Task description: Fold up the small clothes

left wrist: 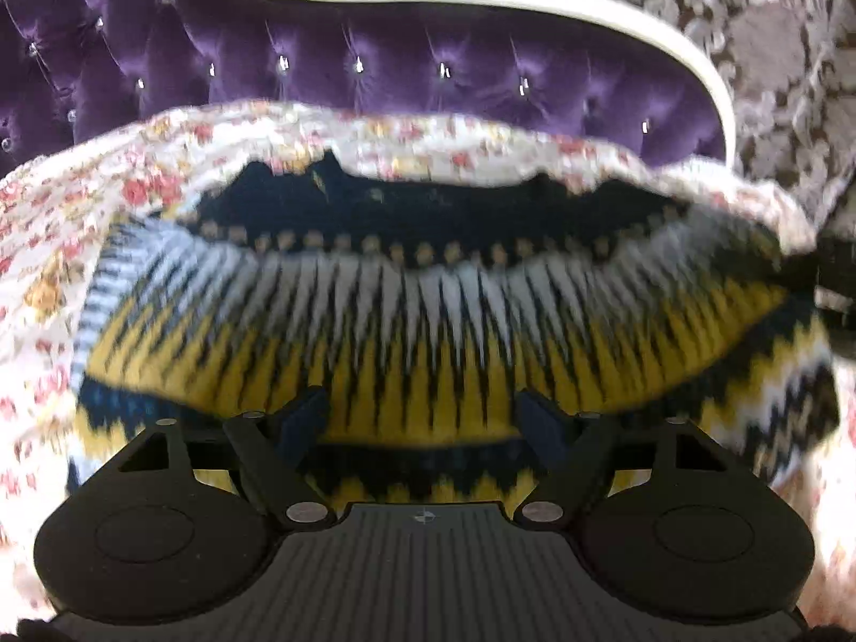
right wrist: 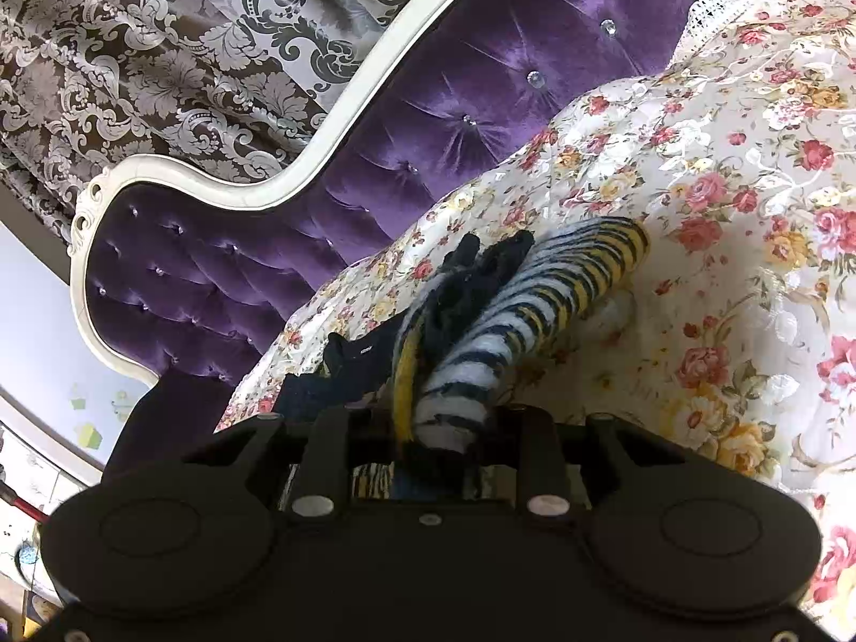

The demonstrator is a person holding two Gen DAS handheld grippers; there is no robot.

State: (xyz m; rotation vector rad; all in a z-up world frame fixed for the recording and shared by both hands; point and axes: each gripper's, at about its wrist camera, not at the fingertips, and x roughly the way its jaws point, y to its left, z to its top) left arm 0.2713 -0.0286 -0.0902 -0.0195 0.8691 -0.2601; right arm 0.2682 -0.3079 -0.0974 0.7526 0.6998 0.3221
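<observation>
A small knitted sweater (left wrist: 428, 331) with yellow, white and navy zigzag bands lies on a floral bedspread (left wrist: 48, 246). My left gripper (left wrist: 425, 417) is open just above the sweater's yellow band, its blue-padded fingers (left wrist: 302, 417) spread wide with nothing between them. In the right wrist view, my right gripper (right wrist: 444, 428) is shut on a bunched striped part of the sweater (right wrist: 535, 289), which stretches away from the jaws over the bedspread (right wrist: 722, 214). The right fingertips are hidden by the cloth.
A purple tufted headboard (left wrist: 374, 69) with a white curved frame (right wrist: 224, 182) stands behind the bed. Patterned grey-brown curtains (right wrist: 134, 64) hang beyond it. The floral bedspread surrounds the sweater on all sides.
</observation>
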